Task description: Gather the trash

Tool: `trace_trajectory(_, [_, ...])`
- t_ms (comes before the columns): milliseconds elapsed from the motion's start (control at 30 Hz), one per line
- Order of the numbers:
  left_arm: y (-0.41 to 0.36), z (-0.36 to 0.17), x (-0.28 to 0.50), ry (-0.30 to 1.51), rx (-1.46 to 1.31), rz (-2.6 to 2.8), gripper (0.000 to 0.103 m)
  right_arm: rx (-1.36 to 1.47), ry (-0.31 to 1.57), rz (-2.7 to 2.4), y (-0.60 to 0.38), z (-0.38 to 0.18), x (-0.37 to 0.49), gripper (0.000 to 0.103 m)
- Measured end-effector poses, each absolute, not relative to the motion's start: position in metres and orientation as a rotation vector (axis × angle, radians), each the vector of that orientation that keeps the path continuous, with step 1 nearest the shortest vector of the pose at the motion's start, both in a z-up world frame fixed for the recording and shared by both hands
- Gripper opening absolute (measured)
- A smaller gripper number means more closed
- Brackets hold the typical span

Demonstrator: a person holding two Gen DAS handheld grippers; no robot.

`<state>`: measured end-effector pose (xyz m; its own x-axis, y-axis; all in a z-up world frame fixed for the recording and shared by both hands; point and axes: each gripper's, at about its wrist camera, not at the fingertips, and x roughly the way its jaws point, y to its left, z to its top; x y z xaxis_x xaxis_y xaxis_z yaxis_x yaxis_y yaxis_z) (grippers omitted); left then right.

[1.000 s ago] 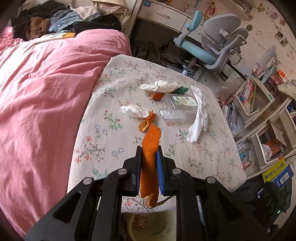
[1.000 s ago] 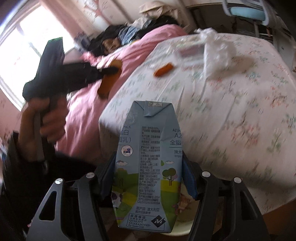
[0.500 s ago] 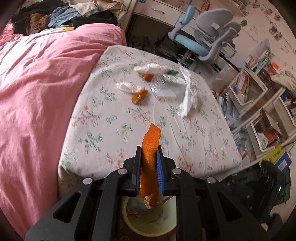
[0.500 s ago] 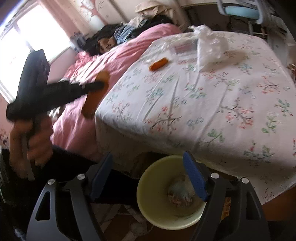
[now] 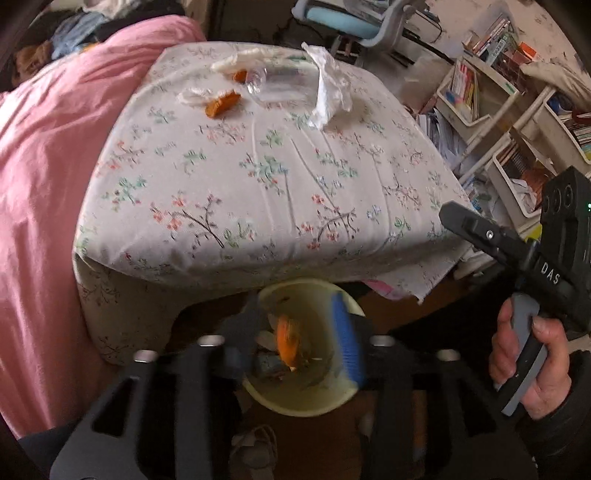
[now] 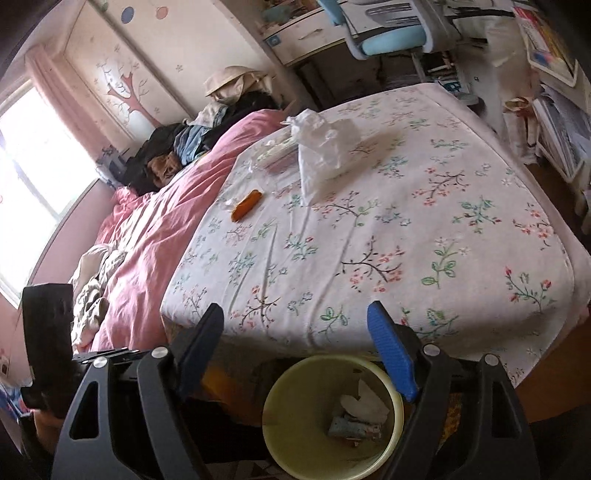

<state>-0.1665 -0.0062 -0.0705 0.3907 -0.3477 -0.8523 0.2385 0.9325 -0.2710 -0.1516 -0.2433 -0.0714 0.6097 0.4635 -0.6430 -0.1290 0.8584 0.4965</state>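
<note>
My left gripper (image 5: 295,308) hangs over the yellow bin (image 5: 306,408) on the floor at the foot of the bed. Its jaws are opening, and the orange peel strip (image 5: 288,339) drops loose between them into the bin. My right gripper (image 6: 295,319) is still opening too, with nothing between its fingers, above the same bin (image 6: 271,406), where the milk carton (image 6: 351,428) and a tissue lie. On the floral sheet (image 5: 258,177) remain an orange peel piece (image 5: 222,104), a clear bottle (image 5: 280,83), a white plastic bag (image 5: 328,92) and a crumpled tissue (image 5: 192,96).
A pink duvet (image 5: 48,155) covers the bed's left side, with piled clothes (image 6: 173,158) at its head. A blue desk chair (image 6: 388,33) and book-filled shelves (image 5: 476,92) stand to the right. A hand (image 5: 528,365) holds the right gripper's handle.
The left gripper drew back from the bed to over the bin and let go of the orange peel strip. The right gripper released the milk carton into the bin and tilted up toward the bed.
</note>
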Motion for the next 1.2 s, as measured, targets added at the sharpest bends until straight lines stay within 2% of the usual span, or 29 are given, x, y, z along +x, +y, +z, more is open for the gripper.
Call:
trace_trajectory(267, [0.015,-0.063,-0.162,1.059,-0.211,-0.318,0.052,0.402,0.861,0.351,-0.243,-0.072,-0.153,0.078])
trace_trajectory(433, [0.031,-0.053,-0.161,0.982,-0.254,-0.238,0.06,0.378,0.863,0.352,-0.24,-0.073,-0.154,0.078])
trace_trajectory(800, [0.038,-0.047,-0.16,0.938,-0.259,-0.18,0.069,0.326,0.868,0.351,-0.23,-0.074,-0.157,0.078])
trace_trajectory(1200, [0.033,-0.046,-0.162,0.926,-0.216,-0.171,0.071,0.302,0.879,0.352,-0.221,-0.077,-0.157,0.078])
